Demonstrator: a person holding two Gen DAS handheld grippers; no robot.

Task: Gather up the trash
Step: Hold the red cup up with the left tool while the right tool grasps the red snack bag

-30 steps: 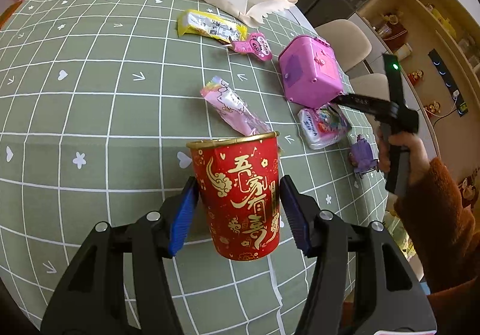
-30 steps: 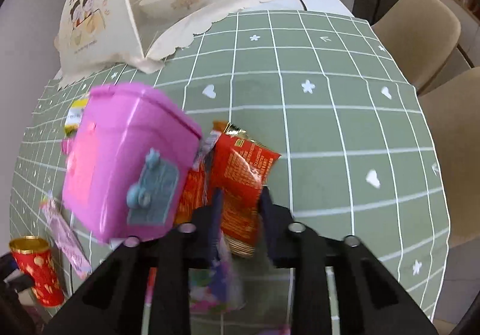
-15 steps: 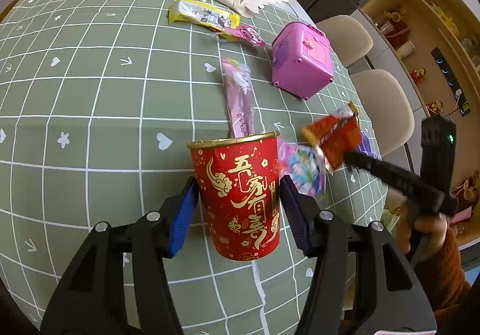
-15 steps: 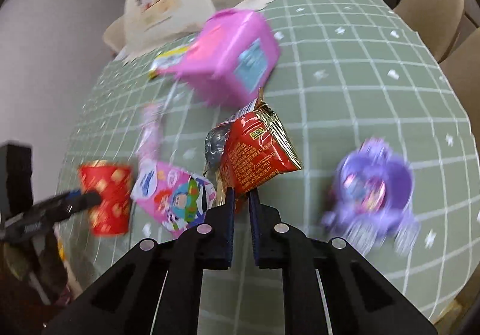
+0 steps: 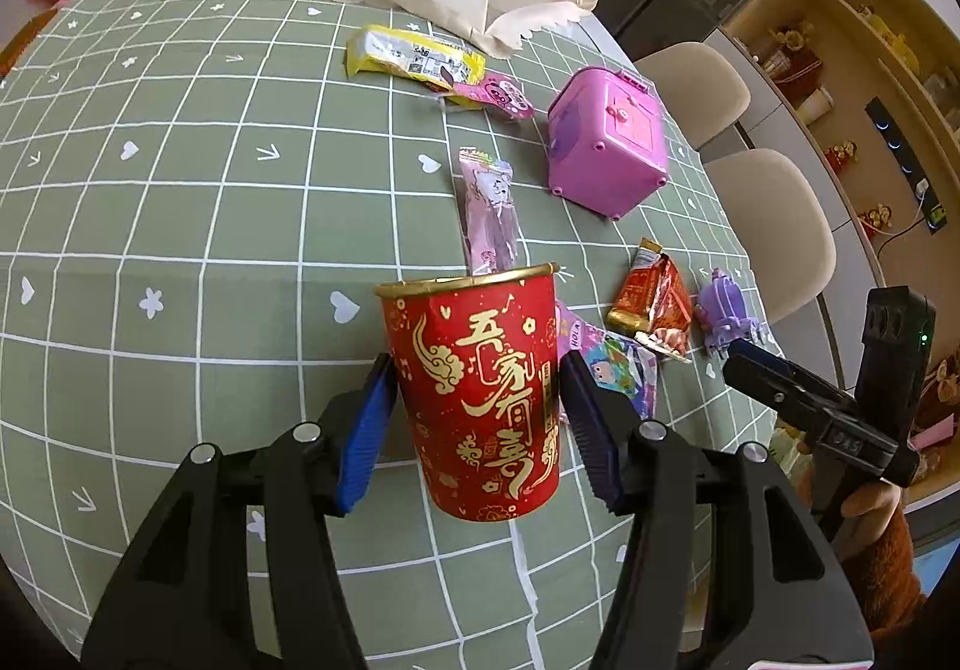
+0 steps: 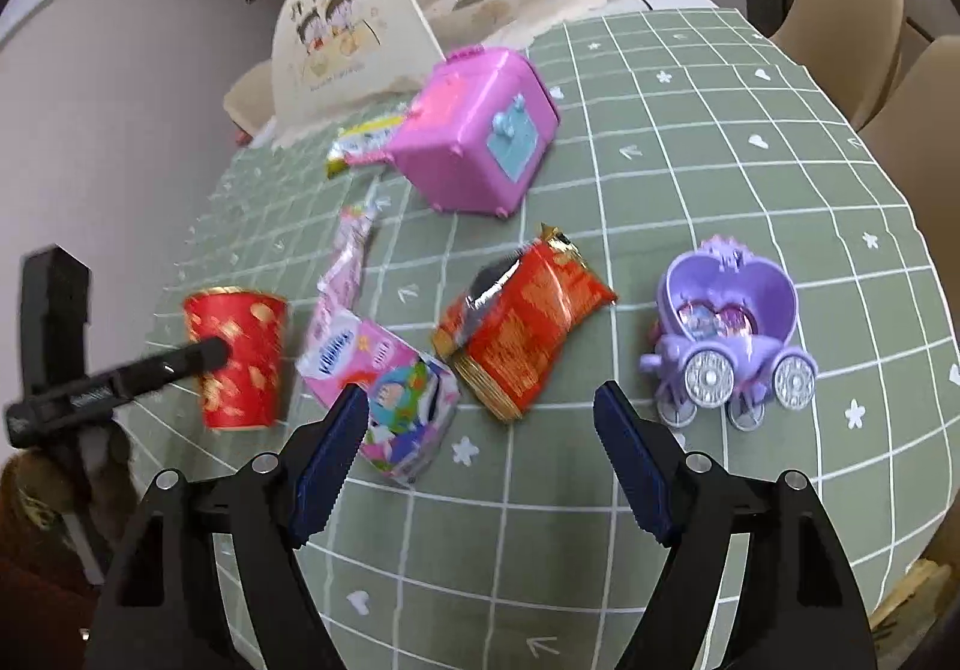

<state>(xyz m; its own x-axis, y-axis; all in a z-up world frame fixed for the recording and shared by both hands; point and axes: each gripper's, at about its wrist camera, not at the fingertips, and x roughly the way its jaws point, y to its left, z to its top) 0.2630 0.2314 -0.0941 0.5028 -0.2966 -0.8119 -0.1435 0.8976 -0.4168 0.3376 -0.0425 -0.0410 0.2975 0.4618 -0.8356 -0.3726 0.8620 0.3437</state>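
Ahead of right claw [image 6: 480, 460]: red wrapper [image 6: 522, 322] | opening, empty | left claw [image 5: 477, 424] clamps red cup [image 5: 480, 394]

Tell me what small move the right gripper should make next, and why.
Probably lower the right gripper, its jaws opening and nothing between them, onto the red snack wrapper lying loose on the tablecloth just ahead. The left gripper already holds the red cup upright, ready for it.

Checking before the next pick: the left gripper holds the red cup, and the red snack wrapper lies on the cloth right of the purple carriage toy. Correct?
Not quite. In the right wrist view the red snack wrapper lies left of the purple carriage toy, not right. The left gripper does hold the red cup.
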